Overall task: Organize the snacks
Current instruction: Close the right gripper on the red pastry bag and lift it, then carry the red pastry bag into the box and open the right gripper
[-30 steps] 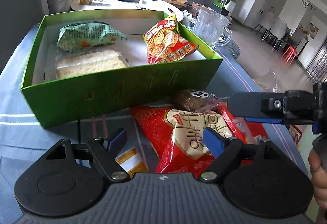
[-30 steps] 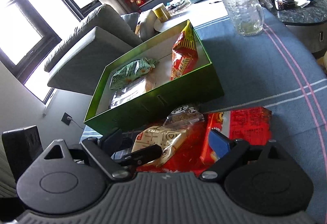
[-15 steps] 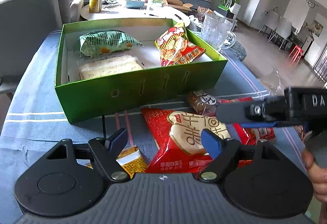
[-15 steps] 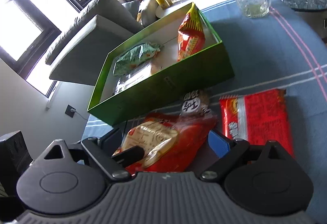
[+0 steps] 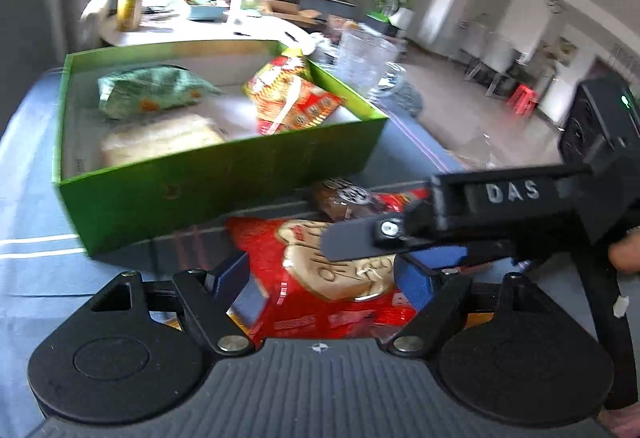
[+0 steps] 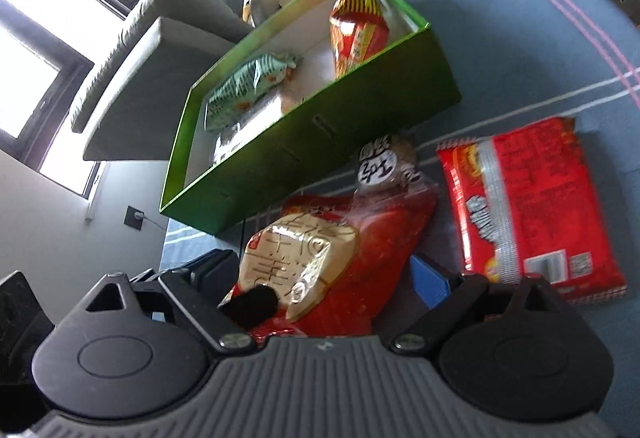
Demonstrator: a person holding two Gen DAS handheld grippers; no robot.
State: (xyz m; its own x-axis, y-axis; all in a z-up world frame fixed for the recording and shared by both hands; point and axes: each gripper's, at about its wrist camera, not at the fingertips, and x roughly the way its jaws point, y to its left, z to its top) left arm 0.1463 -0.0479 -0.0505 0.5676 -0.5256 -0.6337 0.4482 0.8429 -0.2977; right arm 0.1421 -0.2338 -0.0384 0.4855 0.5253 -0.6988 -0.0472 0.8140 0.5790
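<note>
A red snack bag with a cream label (image 5: pixel 320 278) lies on the blue cloth in front of a green box (image 5: pixel 224 182). My left gripper (image 5: pixel 322 278) is open and straddles the bag's near end without pressing on it. My right gripper (image 6: pixel 324 278) is open too, with the same bag (image 6: pixel 340 250) between its fingers. One of the right gripper's fingers (image 5: pixel 360 238) reaches in from the right over the bag. The box holds a green bag (image 5: pixel 156 90), a pale bread pack (image 5: pixel 160 138) and a red-yellow bag (image 5: pixel 292 98).
A small brown pack with a black-and-white label (image 6: pixel 384 166) lies between the red bag and the box. A flat red pack (image 6: pixel 520 206) lies to the right. A glass jug (image 5: pixel 364 58) stands behind the box. A sofa (image 6: pixel 160 38) is at the left.
The right gripper has moved left and down over the red bag. The left gripper's jaws have narrowed a little and its view has turned slightly.
</note>
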